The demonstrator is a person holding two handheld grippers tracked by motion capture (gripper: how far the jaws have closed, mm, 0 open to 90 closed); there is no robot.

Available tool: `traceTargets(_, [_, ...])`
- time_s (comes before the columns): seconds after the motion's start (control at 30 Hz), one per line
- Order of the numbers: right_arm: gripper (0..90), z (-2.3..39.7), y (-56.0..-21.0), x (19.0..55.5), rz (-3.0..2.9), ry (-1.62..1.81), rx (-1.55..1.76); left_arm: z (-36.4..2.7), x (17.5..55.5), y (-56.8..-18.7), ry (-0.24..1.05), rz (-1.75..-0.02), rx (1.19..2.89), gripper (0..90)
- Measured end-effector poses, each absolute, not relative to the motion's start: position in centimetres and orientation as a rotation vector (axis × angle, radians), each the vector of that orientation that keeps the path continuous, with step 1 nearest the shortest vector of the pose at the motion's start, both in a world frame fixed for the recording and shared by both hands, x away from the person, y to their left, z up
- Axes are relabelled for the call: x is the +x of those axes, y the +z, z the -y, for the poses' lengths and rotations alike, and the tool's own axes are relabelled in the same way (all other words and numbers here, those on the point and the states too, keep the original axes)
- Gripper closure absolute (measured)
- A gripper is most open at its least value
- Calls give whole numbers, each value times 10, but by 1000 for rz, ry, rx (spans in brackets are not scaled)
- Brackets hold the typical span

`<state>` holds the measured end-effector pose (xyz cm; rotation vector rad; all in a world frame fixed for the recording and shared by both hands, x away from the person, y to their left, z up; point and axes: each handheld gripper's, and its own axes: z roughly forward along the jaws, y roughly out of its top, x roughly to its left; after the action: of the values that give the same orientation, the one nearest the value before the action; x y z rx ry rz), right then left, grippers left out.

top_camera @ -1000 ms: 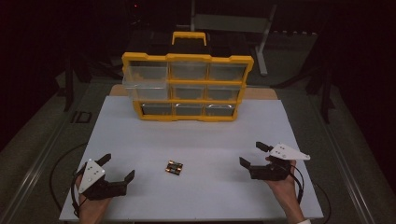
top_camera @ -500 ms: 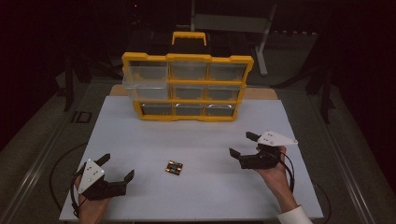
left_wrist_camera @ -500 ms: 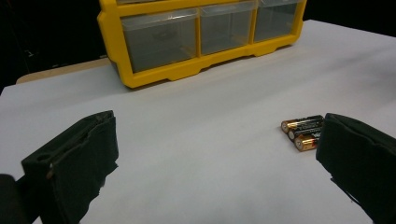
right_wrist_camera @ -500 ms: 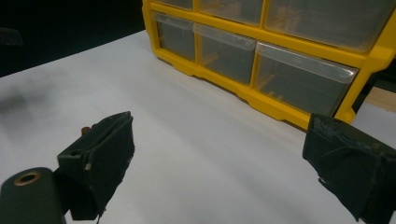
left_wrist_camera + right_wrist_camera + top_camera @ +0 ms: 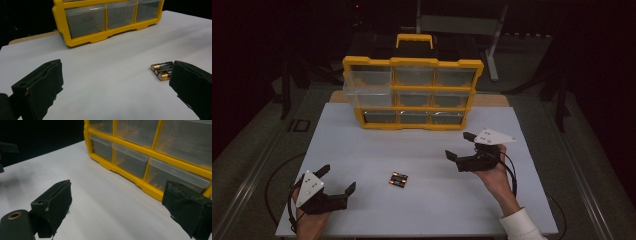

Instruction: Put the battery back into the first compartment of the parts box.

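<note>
Three AA batteries (image 5: 399, 179) lie side by side on the white tabletop (image 5: 362, 145), near its middle front. My left gripper (image 5: 337, 178) rests at the front left, open, with nothing between its jaws. In the left gripper view the batteries (image 5: 162, 70) sit just beside the right jaw of the left gripper (image 5: 117, 66). My right gripper (image 5: 458, 145) hovers right of centre, open and holding nothing, pointing left toward the cabinet's corner. In the right gripper view the open right gripper (image 5: 117, 190) faces the cabinet's lower drawers.
A yellow drawer cabinet (image 5: 412, 92) with clear drawers stands at the back of the table, and a left-column drawer (image 5: 368, 90) sticks out slightly. It also appears in the gripper views as the cabinet (image 5: 100, 35) and the cabinet (image 5: 140, 182). Dark stands fill the background.
My right gripper has moved left and away from the front edge, toward the cabinet. The left gripper and the batteries have stayed put.
</note>
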<state>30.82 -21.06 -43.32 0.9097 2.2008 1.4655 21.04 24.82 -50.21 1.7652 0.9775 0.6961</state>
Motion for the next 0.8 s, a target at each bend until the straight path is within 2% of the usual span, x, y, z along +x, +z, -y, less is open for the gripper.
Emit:
traceTargets(0.37, [86,187,-427,321,-2247,1469,888,-248,211,-502,698,-981,1768,0])
traceTargets(0.8, [86,139,-418,340,-2367,1419,824,-248,211,-503,697,-982,1770,0])
